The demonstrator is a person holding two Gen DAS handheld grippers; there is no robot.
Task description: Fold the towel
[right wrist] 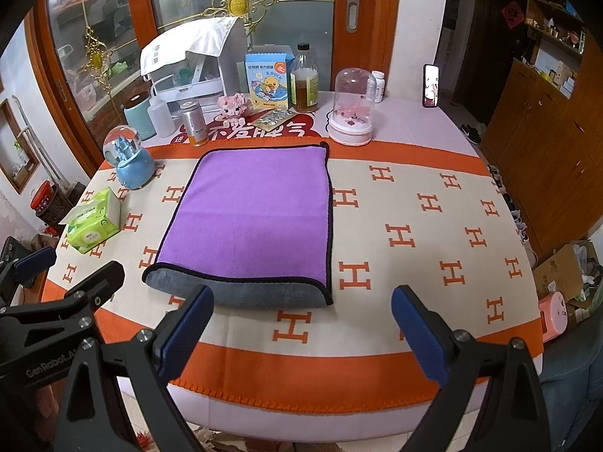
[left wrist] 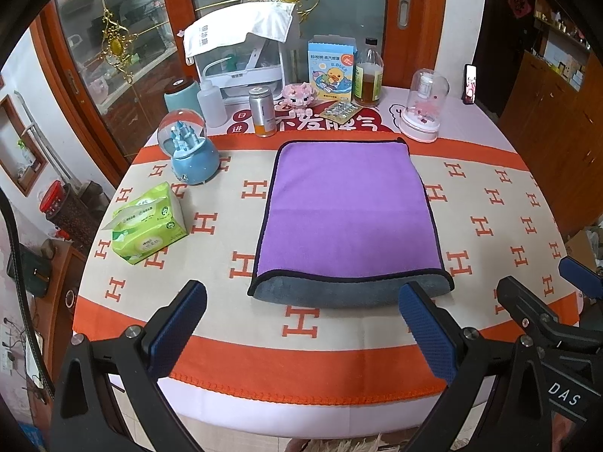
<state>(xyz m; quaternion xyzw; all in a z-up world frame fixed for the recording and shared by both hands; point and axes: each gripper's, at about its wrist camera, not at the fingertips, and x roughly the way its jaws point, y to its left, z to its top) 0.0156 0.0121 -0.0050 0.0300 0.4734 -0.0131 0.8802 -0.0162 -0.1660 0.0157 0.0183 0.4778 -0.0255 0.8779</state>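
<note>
A purple towel [left wrist: 348, 213] with black trim lies folded flat on the table, its grey underside showing at the near fold; it also shows in the right wrist view [right wrist: 250, 220]. My left gripper [left wrist: 301, 301] is open and empty, just in front of the towel's near edge. My right gripper [right wrist: 301, 307] is open and empty, in front of the towel's near right corner. The right gripper also shows at the right edge of the left wrist view [left wrist: 542, 282]. The left gripper also shows at the left edge of the right wrist view [right wrist: 71, 271].
An orange and cream cloth with H marks [left wrist: 486, 226] covers the table. A green tissue pack [left wrist: 149, 222] and a blue snow globe [left wrist: 190, 150] stand at the left. Bottles, a duck box [left wrist: 331, 71], a glass dome [left wrist: 424, 107] and a phone [left wrist: 470, 84] line the back.
</note>
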